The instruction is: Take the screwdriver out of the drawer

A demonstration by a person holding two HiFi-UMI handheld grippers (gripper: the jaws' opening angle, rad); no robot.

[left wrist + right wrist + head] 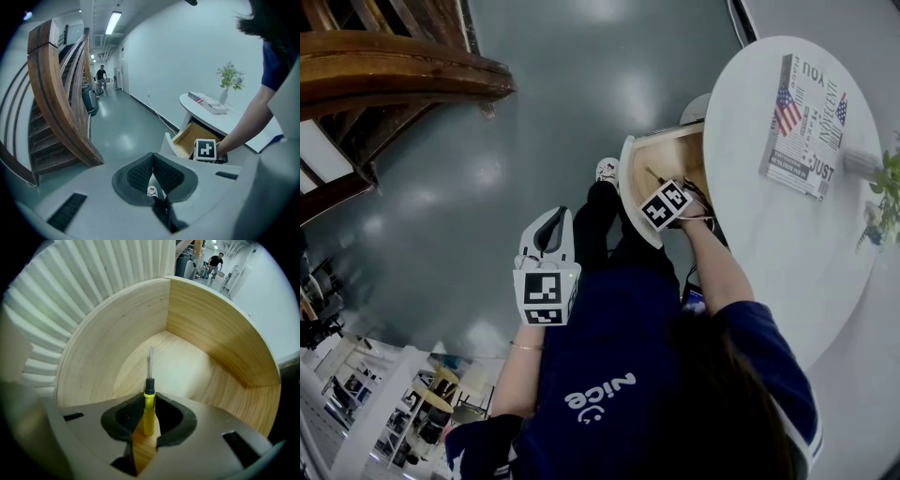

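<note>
A screwdriver (pixel 148 405) with a yellow handle, black collar and thin metal shaft lies in the open wooden drawer (pixel 211 333). My right gripper (pixel 149 398) points down into the drawer, shut on the yellow handle, and the shaft sticks out past the jaws over the drawer floor. The head view shows the right gripper's marker cube (pixel 666 204) over the curved drawer (pixel 630 192) of the white round table (pixel 769 234). My left gripper (pixel 547 232) hangs apart from the drawer, over the floor, shut with nothing in it (pixel 152 158).
A printed book (pixel 806 117) lies on the table top, and a plant in a vase (pixel 883 202) stands at its right edge. A wooden staircase (pixel 394 75) rises at the left. My shoe (pixel 607 170) is just left of the drawer front. A person (pixel 101 76) stands far down the corridor.
</note>
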